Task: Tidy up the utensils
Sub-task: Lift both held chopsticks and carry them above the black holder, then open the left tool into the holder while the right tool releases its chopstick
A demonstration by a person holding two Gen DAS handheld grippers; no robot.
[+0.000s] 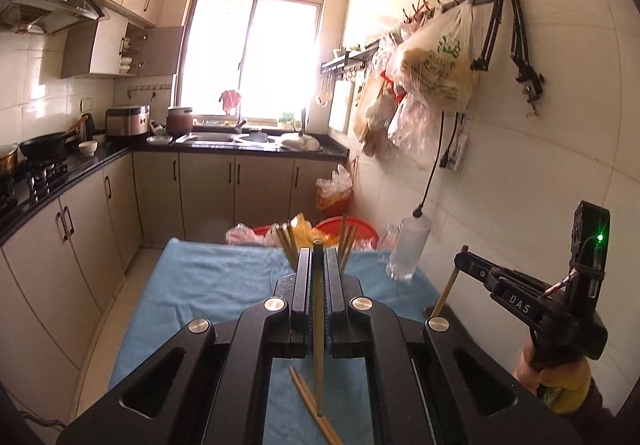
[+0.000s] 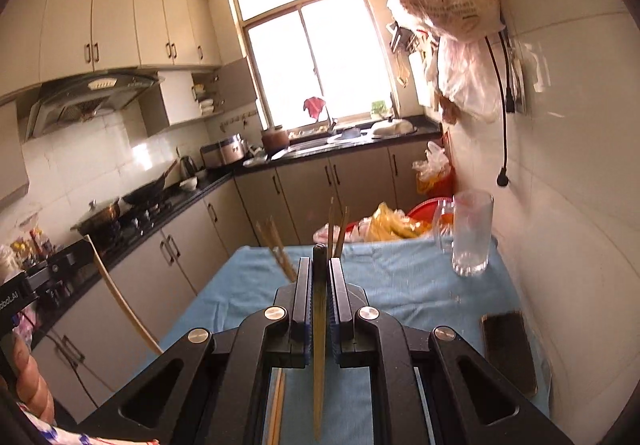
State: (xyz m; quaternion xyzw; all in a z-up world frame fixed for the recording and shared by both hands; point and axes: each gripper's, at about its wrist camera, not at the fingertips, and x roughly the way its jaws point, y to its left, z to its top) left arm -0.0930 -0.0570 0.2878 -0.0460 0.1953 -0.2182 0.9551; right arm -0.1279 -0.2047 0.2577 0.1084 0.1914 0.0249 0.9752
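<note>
My left gripper is shut on a single wooden chopstick, which hangs upright above the blue cloth. My right gripper is shut on another upright chopstick. Each gripper also shows in the other's view: the right gripper with its chopstick, the left gripper with its chopstick. A loose pair of chopsticks lies on the cloth under the left gripper, and the same loose pair of chopsticks shows below the right gripper. More chopsticks stand blurred beyond the fingertips; their base is hidden.
A clear glass stands at the cloth's far right by the tiled wall. A dark phone lies near the right edge. Red basins and plastic bags sit past the table's far end. Kitchen counters run along the left and back.
</note>
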